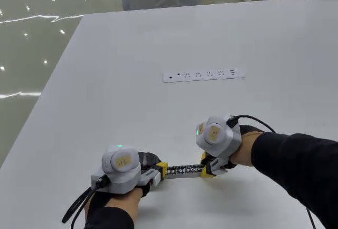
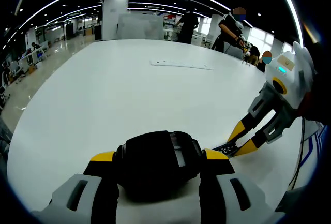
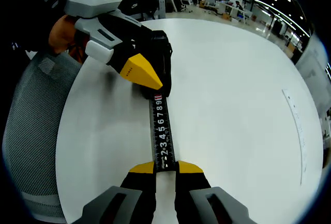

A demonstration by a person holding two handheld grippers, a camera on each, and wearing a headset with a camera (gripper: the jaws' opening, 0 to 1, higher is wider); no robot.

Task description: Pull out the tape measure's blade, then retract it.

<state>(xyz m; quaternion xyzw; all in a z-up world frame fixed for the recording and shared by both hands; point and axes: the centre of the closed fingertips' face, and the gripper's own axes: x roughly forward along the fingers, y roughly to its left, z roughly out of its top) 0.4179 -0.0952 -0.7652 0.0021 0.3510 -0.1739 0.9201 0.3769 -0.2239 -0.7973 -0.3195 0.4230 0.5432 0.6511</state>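
Observation:
A black tape measure case sits between the yellow-tipped jaws of my left gripper, which is shut on it; the case lies near the table's front edge. Its blade is drawn out a short way, with black numbers up to about 9 showing. My right gripper is shut on the blade's end, to the right of the case. In the head view the blade spans the gap between the left gripper and the right gripper.
A white power strip lies flat in the middle of the white table. The table's left edge borders a glossy floor. People stand beyond the far end of the table.

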